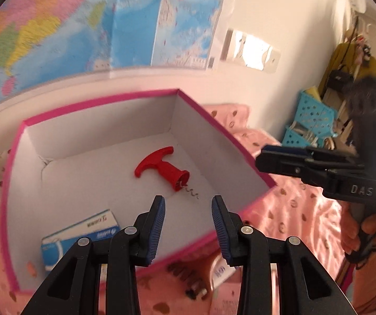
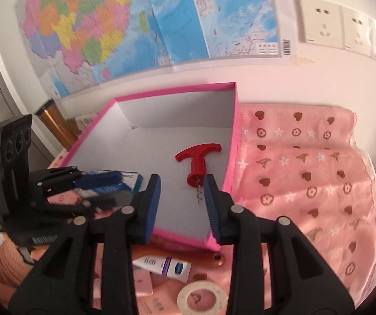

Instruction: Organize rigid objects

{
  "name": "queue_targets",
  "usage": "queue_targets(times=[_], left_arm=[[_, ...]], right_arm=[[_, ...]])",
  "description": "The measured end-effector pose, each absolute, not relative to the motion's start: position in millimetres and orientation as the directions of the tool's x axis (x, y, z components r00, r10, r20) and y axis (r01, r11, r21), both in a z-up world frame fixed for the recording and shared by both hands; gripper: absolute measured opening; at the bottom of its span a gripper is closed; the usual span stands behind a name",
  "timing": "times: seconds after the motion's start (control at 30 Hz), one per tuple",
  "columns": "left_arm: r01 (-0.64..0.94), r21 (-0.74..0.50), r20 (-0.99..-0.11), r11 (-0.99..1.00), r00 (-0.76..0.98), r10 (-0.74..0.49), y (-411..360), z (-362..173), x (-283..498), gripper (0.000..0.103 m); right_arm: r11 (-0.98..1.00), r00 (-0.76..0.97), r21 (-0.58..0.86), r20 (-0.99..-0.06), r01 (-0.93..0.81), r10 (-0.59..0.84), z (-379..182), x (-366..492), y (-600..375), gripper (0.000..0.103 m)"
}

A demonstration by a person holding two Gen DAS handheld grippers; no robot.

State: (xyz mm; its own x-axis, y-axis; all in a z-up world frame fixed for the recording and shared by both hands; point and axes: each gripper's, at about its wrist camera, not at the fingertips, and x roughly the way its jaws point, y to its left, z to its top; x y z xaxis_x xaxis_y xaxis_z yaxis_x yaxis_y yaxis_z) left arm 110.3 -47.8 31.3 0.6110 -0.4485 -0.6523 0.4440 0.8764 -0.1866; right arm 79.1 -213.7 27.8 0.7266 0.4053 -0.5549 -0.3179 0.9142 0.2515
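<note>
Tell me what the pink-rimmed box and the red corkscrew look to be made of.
Pink-rimmed box: likely cardboard, with matte grey inner walls and folded corner seams. Red corkscrew: the handle looks like moulded plastic, uniform in colour with a slight sheen; the thin dark spiral seems metal.

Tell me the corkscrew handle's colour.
Red; the corkscrew shows best in the right wrist view.

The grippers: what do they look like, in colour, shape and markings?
Both grippers are black plastic with two tapered fingers, blue ribbed pads inside and round silver pivots. The right one carries white letters "DAS"; a black cable runs from its handle. The sleeve looks peach.
</note>
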Motion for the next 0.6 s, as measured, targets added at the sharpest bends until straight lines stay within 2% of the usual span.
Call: queue_targets(times=[0.13, 0.27, 0.37, 0.6], left_arm=[[0.438, -0.204, -0.619, 0.875, 0.635, -0.462, -30, 33, 86, 0.039], [0.439, -0.247, -0.617, 0.864, 0.616, -0.490, -20, 23, 65, 0.039], [0.433, -0.269, -0.641, 0.860, 0.586, -0.496, -19, 7, 58, 0.039], [0.397, -0.305, -0.710, 0.865, 0.511, -0.485, -24, -26, 63, 0.039]], right_arm=[[0.896, 0.719, 0.311, -0.537, -0.317, 0.441, 7, 55, -230, 0.041], [0.891, 0.682, 0.367, -0.581, -0.267, 0.444, -30, 50, -241, 0.041], [0.896, 0.652, 0.379, -0.624, -0.230, 0.432, -54, 55, -244, 0.041], [0.895, 0.622, 0.398, -0.654, -0.201, 0.431, -76, 63, -240, 0.041]])
